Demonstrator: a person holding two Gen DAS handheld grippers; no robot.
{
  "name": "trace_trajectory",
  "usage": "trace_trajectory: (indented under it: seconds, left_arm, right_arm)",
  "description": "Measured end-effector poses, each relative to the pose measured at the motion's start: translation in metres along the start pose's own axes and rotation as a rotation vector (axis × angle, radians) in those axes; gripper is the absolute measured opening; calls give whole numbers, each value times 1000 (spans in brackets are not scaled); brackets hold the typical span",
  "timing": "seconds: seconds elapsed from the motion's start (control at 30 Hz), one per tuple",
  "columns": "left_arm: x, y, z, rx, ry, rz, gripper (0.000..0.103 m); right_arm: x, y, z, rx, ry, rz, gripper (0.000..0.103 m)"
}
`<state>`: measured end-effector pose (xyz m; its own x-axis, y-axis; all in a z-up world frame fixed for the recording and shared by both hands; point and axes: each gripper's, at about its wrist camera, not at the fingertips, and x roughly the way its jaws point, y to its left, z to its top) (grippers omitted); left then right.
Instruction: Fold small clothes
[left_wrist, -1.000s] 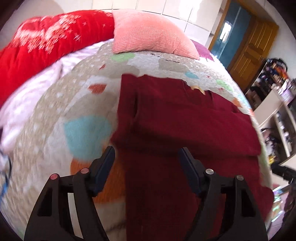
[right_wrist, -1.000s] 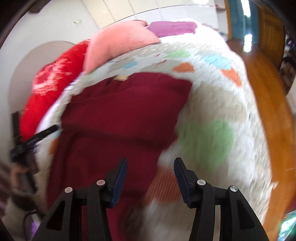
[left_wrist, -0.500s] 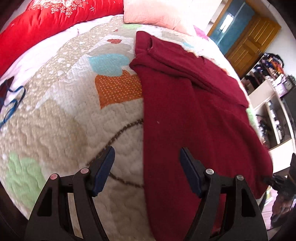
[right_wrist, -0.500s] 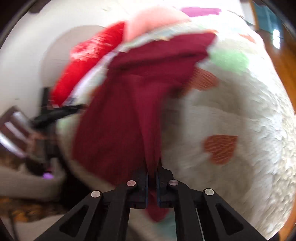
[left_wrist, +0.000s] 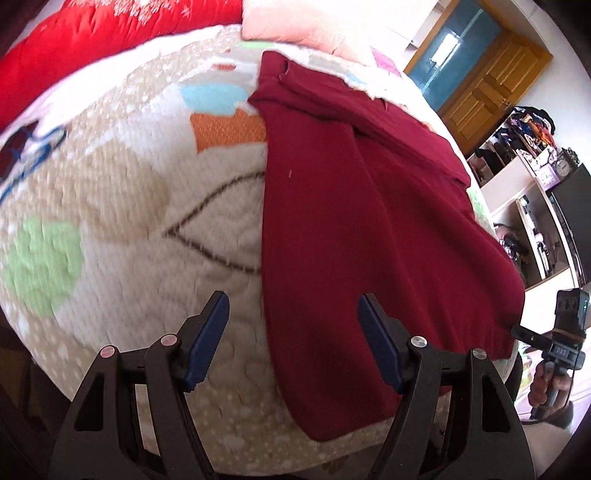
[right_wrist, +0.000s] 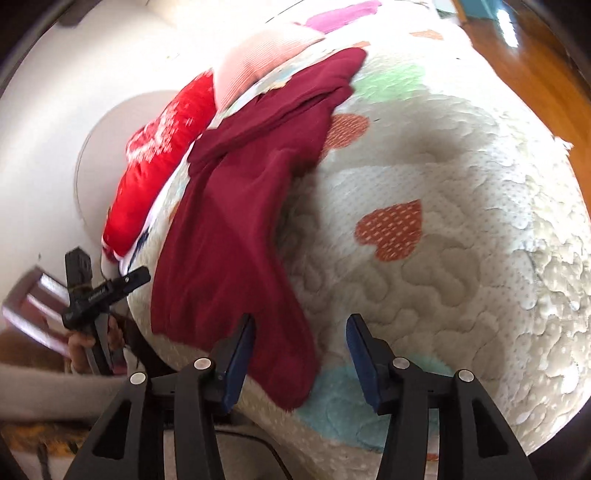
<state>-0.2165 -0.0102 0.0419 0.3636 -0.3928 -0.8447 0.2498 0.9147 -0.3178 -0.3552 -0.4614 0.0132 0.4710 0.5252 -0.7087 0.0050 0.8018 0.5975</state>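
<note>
A dark red garment lies spread lengthwise on the quilted bed, its sleeves folded across the top. Its lower hem hangs over the near bed edge. My left gripper is open and empty, hovering just above the garment's lower left edge. In the right wrist view the same garment lies to the left. My right gripper is open and empty over the garment's lower right corner. The right gripper also shows at the far right of the left wrist view.
A red duvet and a pink pillow lie at the head of the bed. A wooden door and shelves stand to the right. Wooden floor runs beside the bed.
Both grippers pulled back from the garment's top to the foot of the bed. The right gripper was shut on the garment's edge half a second ago and has opened and let go.
</note>
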Motion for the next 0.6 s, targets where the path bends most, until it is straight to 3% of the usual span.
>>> trace_trajectory:
  seconds: [0.1, 0.3, 0.37, 0.43, 0.47, 0.5, 0.53, 0.57, 0.6]
  left_arm:
    - [9, 0, -11, -14, 51, -12, 72]
    - [10, -14, -31, 62, 59, 23, 78]
    - [14, -18, -34, 66, 54, 40, 78]
    - [16, -22, -37, 76, 48, 30, 78]
    - [16, -24, -38, 85, 44, 22, 73]
    - [16, -25, -38, 93, 37, 20, 54]
    - [14, -24, -37, 99, 29, 8, 38]
    - [15, -24, -35, 97, 33, -20, 12]
    - [12, -22, -34, 88, 45, -64, 11]
  right_arm:
    - [4, 3, -4, 4, 6, 25, 49]
    - [13, 5, -7, -22, -8, 70, 49]
    - [18, 6, -9, -23, -13, 75, 43]
    - [21, 8, -9, -25, -13, 56, 24]
    - [23, 10, -9, -34, -7, 46, 19]
    - [24, 12, -8, -43, 0, 49, 11]
    - [22, 14, -8, -47, 3, 61, 11]
    - [20, 17, -9, -47, 4, 95, 10]
    - [17, 22, -9, -55, 6, 142, 9]
